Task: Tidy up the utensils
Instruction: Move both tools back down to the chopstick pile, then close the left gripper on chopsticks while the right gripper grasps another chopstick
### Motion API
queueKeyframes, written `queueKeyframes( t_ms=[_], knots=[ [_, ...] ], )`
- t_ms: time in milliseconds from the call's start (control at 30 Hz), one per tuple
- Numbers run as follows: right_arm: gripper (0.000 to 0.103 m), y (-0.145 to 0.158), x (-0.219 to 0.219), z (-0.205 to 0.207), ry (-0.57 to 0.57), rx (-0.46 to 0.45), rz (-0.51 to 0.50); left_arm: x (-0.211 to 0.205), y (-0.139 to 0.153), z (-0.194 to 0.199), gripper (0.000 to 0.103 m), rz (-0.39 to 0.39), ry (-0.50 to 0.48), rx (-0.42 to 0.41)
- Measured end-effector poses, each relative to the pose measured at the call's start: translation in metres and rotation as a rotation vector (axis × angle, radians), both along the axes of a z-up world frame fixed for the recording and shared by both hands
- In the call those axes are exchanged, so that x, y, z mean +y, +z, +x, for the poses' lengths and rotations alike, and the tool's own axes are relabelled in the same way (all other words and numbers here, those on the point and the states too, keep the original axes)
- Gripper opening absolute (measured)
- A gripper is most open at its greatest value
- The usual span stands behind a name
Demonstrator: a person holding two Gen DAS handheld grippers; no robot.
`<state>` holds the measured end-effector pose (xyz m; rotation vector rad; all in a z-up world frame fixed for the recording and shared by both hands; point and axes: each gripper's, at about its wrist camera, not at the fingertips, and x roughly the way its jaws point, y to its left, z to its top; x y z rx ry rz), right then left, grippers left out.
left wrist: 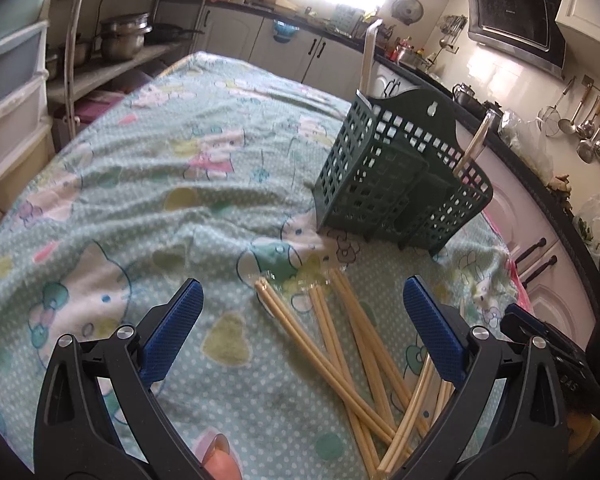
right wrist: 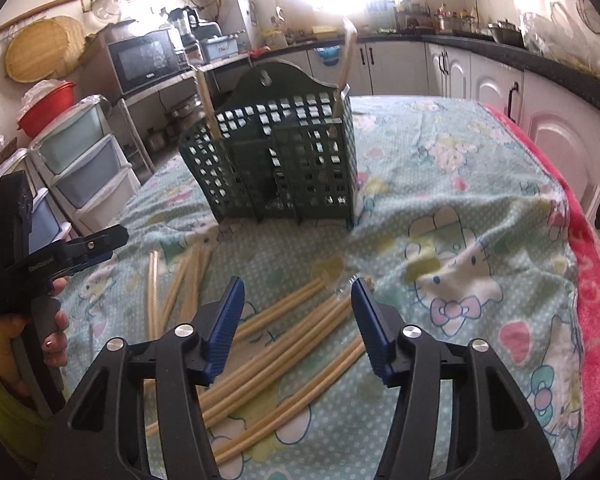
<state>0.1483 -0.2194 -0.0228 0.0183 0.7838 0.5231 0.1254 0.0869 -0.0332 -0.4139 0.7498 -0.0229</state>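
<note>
Nearest in both wrist views are our two tools, and neither carries anything. The left tool [left wrist: 302, 308] has its jaws spread wide, with bare cloth and chopstick tips showing in the gap. The right tool [right wrist: 298, 304] is also spread apart and empty, poised over the pile. In the right wrist view the left tool [right wrist: 96, 246] shows again at 9 o'clock, held in a hand [right wrist: 40, 340].

Just beyond the fingertips lies the loose work: a heap of pale bamboo chopsticks [left wrist: 352, 344], crossed over one another on the patterned cloth [left wrist: 160, 184] that covers the tabletop. In the right wrist view the same chopsticks [right wrist: 292, 344] fan from 6 o'clock toward 12, with a few more lying apart at 9 to 10 o'clock. We cannot get a reliable count because they overlap, but there are clearly many.

Farther out, at about 1 o'clock in the left view and 12 o'clock in the right, stands the green perforated utensil holder [left wrist: 400, 176] [right wrist: 276, 160], upright on the cloth and apart from the pile. A few sticks already stand in it: one rises at its far left corner [left wrist: 368, 60] and another leans out at the right side [left wrist: 476, 140]; the right view shows sticks at both ends too.

Our judgement: early stage. A few pieces are stowed and the bulk is still on the cloth. What remains is repeated pick-and-drop into the holder.
</note>
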Motion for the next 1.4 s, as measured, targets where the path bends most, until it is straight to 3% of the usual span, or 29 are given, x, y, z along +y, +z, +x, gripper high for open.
queueKeyframes(
  t_ms=[33, 100, 167, 233, 367, 600, 700, 767, 867, 1100, 1267, 1400],
  knots=[
    [0.048, -0.002, -0.001, 0.002, -0.005, 0.014, 0.004, 0.000, -0.003, 0.000, 0.091, -0.011, -0.006, 0.010],
    [0.045, -0.009, -0.004, 0.008, -0.021, 0.051, 0.010, -0.001, -0.009, 0.001, 0.082, -0.027, -0.019, 0.029],
    [0.040, -0.017, -0.007, 0.017, -0.042, 0.103, 0.023, -0.002, -0.016, 0.003, 0.067, -0.048, -0.032, 0.053],
    [0.039, -0.022, -0.009, 0.025, -0.062, 0.147, 0.042, -0.002, -0.024, 0.005, 0.061, -0.081, -0.039, 0.082],
    [0.039, -0.028, -0.013, 0.040, -0.102, 0.205, 0.062, 0.002, -0.034, 0.010, 0.055, -0.127, -0.037, 0.119],
    [0.036, -0.046, -0.019, 0.068, -0.157, 0.316, 0.095, 0.006, -0.041, 0.022, 0.053, -0.176, -0.021, 0.151],
    [0.030, -0.046, -0.017, 0.074, -0.167, 0.319, 0.092, 0.008, -0.042, 0.030, 0.053, -0.186, -0.011, 0.165],
    [0.020, -0.047, -0.019, 0.078, -0.176, 0.319, 0.084, 0.010, -0.042, 0.035, 0.049, -0.183, -0.001, 0.171],
    [0.013, -0.048, -0.024, 0.081, -0.183, 0.325, 0.101, 0.013, -0.043, 0.042, 0.043, -0.179, 0.016, 0.179],
    [0.012, -0.043, -0.039, 0.078, -0.188, 0.325, 0.182, 0.020, -0.045, 0.050, 0.026, -0.160, 0.042, 0.190],
    [0.011, -0.025, -0.042, 0.067, -0.163, 0.267, 0.220, 0.025, -0.047, 0.050, 0.013, -0.160, 0.055, 0.193],
    [0.010, -0.012, -0.040, 0.059, -0.138, 0.224, 0.231, 0.027, -0.044, 0.045, 0.009, -0.189, 0.040, 0.179]
  ],
)
